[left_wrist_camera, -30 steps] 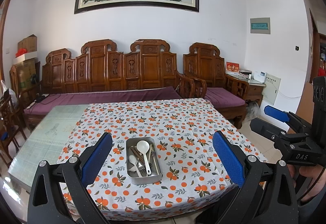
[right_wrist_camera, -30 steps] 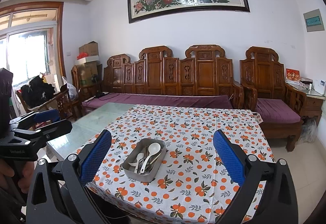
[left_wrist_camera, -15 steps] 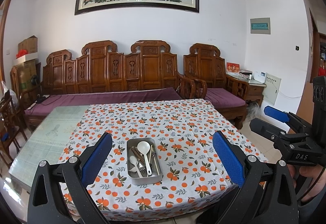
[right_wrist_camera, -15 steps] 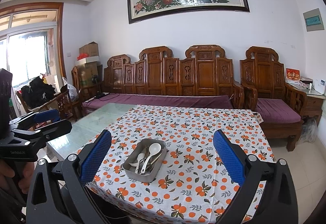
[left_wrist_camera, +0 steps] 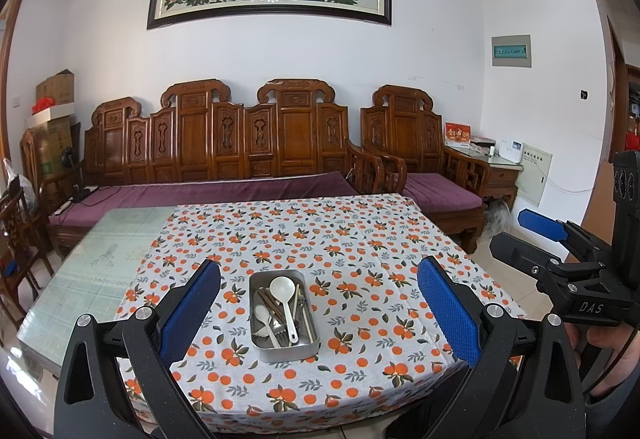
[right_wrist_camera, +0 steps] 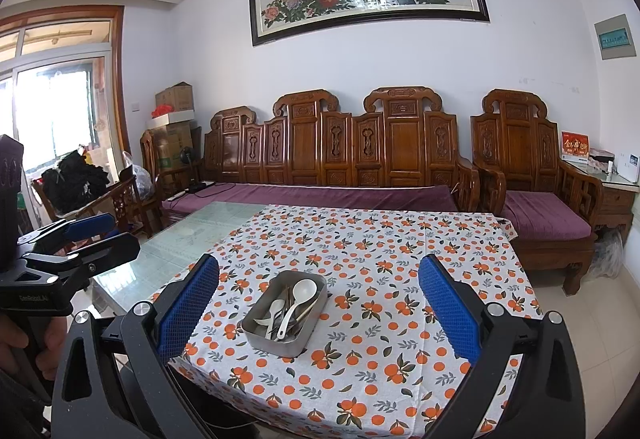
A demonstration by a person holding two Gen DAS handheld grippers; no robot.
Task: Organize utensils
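Observation:
A rectangular metal tin (left_wrist_camera: pixel 258 343) (right_wrist_camera: pixel 264 337) sits near the front of the orange-patterned tablecloth. In it lie a large white spoon (left_wrist_camera: pixel 282 289) (right_wrist_camera: pixel 302 291), a smaller white spoon (left_wrist_camera: pixel 262 315) (right_wrist_camera: pixel 276 308), a metal fork, and chopsticks, all mixed together. My left gripper (left_wrist_camera: pixel 318 305) hangs wide open above the front table edge, with the tin between its blue pads in the view and farther off. My right gripper (right_wrist_camera: pixel 318 305) is open too, held off the front right of the tin. Neither holds anything.
The tablecloth (left_wrist_camera: pixel 360 239) covers the right part of a glass-topped table (left_wrist_camera: pixel 88 267). A carved wooden sofa (left_wrist_camera: pixel 240 143) with purple cushions stands behind it, and an armchair (left_wrist_camera: pixel 420 159) to the right. The other gripper (left_wrist_camera: pixel 560 263) and a hand show at the left wrist view's right edge.
Both views have shifted only slightly; the tin and utensils stay put and both grippers stay open.

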